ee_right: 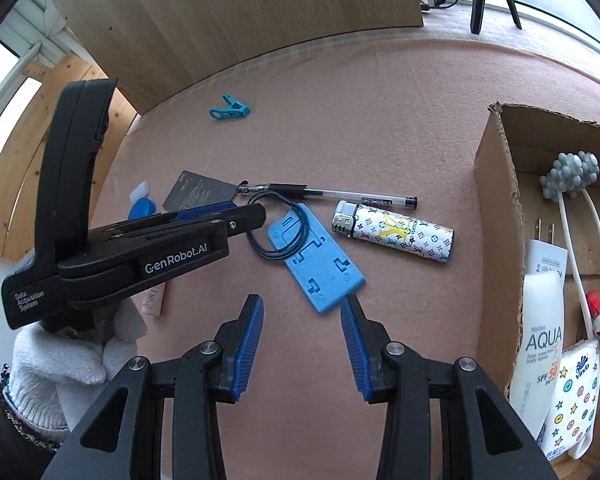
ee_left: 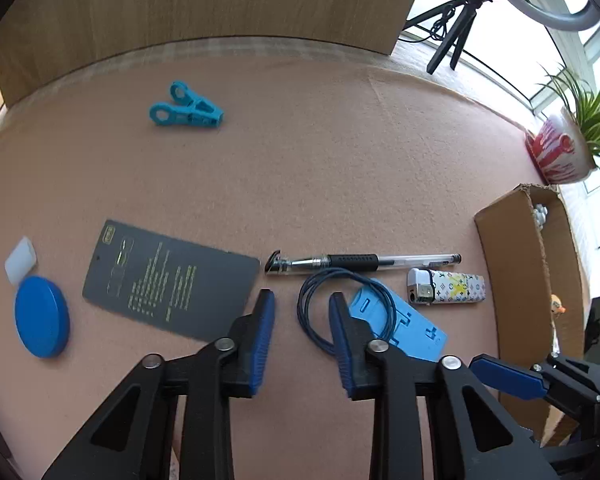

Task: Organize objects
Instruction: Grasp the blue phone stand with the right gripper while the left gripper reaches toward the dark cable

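Note:
Small objects lie on a pink felt mat (ee_left: 340, 152). A light-blue flat plastic plate (ee_right: 320, 264) lies with a dark blue wire loop (ee_right: 274, 257) draped over its far end. Behind them are a clear pen (ee_right: 340, 193) and a patterned lighter (ee_right: 400, 230). My right gripper (ee_right: 302, 304) is open just short of the plate's near end. My left gripper (ee_left: 301, 304) is open too, low over the mat, with its right finger over the wire loop (ee_left: 342, 272) and plate (ee_left: 412, 328). Pen (ee_left: 364, 262) and lighter (ee_left: 446, 286) lie just beyond.
A dark card (ee_left: 168, 280), blue round lid (ee_left: 42, 316), white eraser (ee_left: 20, 260) and blue clip (ee_left: 186, 106) lie to the left. On the right is a cardboard box (ee_right: 496, 200) holding a sunscreen tube (ee_right: 540, 340), a plug and a pouch. A plant pot (ee_left: 560, 152) is behind it.

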A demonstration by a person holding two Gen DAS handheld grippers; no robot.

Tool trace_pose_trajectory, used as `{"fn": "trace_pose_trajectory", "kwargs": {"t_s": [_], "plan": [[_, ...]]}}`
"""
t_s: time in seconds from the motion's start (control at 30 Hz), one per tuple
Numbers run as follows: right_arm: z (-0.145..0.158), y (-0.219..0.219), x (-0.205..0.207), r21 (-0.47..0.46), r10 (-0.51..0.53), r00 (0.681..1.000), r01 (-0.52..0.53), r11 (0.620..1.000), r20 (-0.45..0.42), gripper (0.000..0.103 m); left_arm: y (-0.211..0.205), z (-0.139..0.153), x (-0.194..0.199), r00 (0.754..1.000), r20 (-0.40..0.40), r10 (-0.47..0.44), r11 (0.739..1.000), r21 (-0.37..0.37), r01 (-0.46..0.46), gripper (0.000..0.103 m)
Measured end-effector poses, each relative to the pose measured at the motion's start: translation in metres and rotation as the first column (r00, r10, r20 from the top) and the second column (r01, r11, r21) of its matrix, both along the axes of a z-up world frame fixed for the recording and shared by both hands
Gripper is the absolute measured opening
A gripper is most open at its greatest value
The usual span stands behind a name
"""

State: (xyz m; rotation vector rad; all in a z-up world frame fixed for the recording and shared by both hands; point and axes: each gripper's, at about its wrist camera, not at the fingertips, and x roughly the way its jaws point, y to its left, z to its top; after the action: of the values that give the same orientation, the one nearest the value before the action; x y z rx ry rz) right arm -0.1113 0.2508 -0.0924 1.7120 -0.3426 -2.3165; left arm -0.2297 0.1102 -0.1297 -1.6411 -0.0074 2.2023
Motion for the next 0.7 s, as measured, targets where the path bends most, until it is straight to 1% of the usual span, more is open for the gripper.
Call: {"fn": "trace_pose_trajectory", "kwargs": {"t_s": [0.03,0.07,0.13,0.23,0.3,0.47,0.6,0.7], "plan": [[-0.002,0.0,-0.002,0.007,0.0,1.0,0.0,1.0,0.003,0.037,0.0,0.0,0.0,1.0,-0.004,0.0,1.0,-0.016,0.0,0.011],[-0.003,0.0,-0.004,0.009,0.023,1.0,-0.023,1.0,0.004,0.039,-0.001,-0.001,0.0,1.0,-0.002,0.003,1.0,-0.021,-0.003,0.003],[-0.007,-0.003,-0.009,0.023,0.042,0.999,-0.042,0.999,0.008,0.041,-0.005,-0.001,0.0,1.0,0.007,0.006,1.0,-0.012,-0.006,0.003],[-0.013,-0.009,-0.016,0.055,0.076,0.997,-0.077,0.996,0.009,0.041,-0.018,0.0,0.008,1.0,0.001,0.011,1.0,-0.021,-0.011,0.003],[-0.016,-0.013,-0.022,0.091,0.089,0.996,-0.089,0.992,0.01,0.041,-0.027,-0.001,0.011,1.0,0.007,0.021,1.0,-0.011,-0.021,0.003],[-0.021,-0.021,-0.034,0.139,0.136,0.991,-0.135,0.981,-0.001,0.044,-0.048,-0.001,0.026,0.999,0.02,0.05,0.999,0.009,-0.05,0.003],[-0.027,-0.027,-0.041,0.153,0.182,0.983,-0.182,0.971,0.015,0.045,-0.062,-0.002,0.037,0.997,0.03,0.075,0.997,0.035,-0.076,0.003],[-0.028,-0.032,-0.043,0.171,0.217,0.976,-0.218,0.961,0.025,0.048,-0.072,-0.003,0.045,0.994,0.038,0.098,0.993,0.056,-0.1,0.003]]}}
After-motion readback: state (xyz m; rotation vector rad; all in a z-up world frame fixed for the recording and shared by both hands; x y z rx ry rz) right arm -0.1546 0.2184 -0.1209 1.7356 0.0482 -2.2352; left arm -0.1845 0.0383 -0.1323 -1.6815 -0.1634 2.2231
